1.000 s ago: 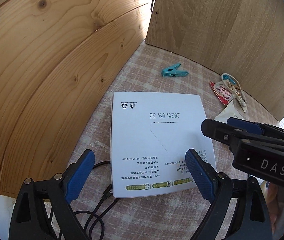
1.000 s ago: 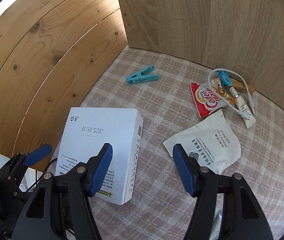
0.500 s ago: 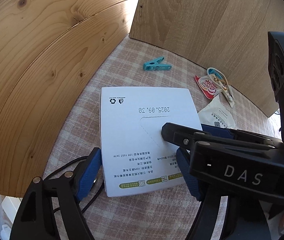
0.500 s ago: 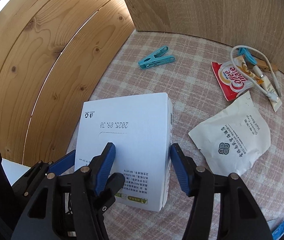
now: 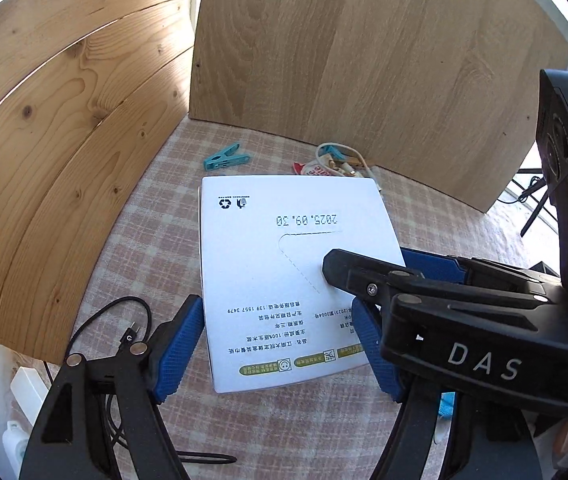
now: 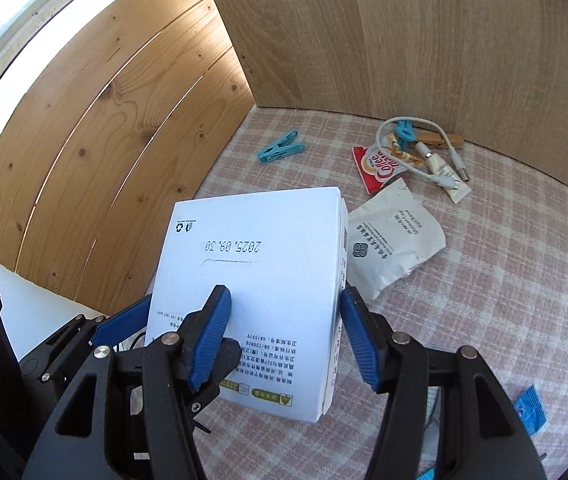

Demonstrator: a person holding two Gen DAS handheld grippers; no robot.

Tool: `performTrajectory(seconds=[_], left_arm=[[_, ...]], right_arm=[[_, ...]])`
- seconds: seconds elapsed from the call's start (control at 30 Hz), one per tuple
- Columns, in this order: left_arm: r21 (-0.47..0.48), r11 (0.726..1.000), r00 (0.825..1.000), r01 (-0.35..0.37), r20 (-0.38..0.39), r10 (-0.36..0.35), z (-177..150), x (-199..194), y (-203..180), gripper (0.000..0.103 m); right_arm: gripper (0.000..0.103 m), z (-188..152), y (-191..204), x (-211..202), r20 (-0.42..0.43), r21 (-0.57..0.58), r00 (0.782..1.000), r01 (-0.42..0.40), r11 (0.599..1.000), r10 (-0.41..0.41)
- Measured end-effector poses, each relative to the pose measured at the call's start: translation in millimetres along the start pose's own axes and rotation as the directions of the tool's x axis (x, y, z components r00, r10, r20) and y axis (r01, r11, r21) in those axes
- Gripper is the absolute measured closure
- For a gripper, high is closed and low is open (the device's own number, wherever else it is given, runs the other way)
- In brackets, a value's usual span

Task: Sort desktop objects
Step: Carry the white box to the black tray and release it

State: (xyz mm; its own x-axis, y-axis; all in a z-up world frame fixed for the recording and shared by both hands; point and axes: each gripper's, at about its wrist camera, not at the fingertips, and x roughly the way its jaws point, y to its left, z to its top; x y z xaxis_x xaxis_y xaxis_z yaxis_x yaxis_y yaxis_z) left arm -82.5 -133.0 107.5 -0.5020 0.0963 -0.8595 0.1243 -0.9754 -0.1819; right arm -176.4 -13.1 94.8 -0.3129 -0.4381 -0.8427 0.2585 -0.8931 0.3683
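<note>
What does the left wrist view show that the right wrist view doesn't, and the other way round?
Only the left wrist view shows the black cable on the checked cloth and the whole right tool marked DAS. Only the right wrist view shows the torn white paper sachet and the blue packet. Both show the flat white cardboard box gripped by both tongs, left tongs and right tongs, plus the teal clothes peg.

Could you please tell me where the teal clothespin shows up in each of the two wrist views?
Left wrist: the teal clothespin lies upper centre-left, on the checked cloth beyond the white box.
Right wrist: the clothespin lies upper centre, beyond the box.
Shared landmark: the corner where the wooden walls meet, just behind it.
</note>
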Motion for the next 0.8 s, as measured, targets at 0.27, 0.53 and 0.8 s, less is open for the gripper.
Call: performTrajectory(seconds=[0.27, 0.53, 0.8], left_arm=[[0.156, 0.984, 0.996, 0.081, 0.019, -0.085, -11, -27, -104, 0.03], [0.325, 0.924, 0.979, 0.201, -0.028, -0.203, -39, -35, -231, 0.03], [0.471, 0.818, 0.943, 0.33, -0.123, -0.31, -89, -40, -365, 0.03]], right_arm=[[0.047, -41, -66, -94, 0.114, 0.109, 0.991, 0.057, 0.992, -0.07], [0.047, -100, -164, -187, 0.193, 0.28, 0.962, 0.137, 0.95, -0.195], [0.047, -179, -260, -270, 0.207, 0.457, 0.918, 0.215, 0.863, -0.338]])
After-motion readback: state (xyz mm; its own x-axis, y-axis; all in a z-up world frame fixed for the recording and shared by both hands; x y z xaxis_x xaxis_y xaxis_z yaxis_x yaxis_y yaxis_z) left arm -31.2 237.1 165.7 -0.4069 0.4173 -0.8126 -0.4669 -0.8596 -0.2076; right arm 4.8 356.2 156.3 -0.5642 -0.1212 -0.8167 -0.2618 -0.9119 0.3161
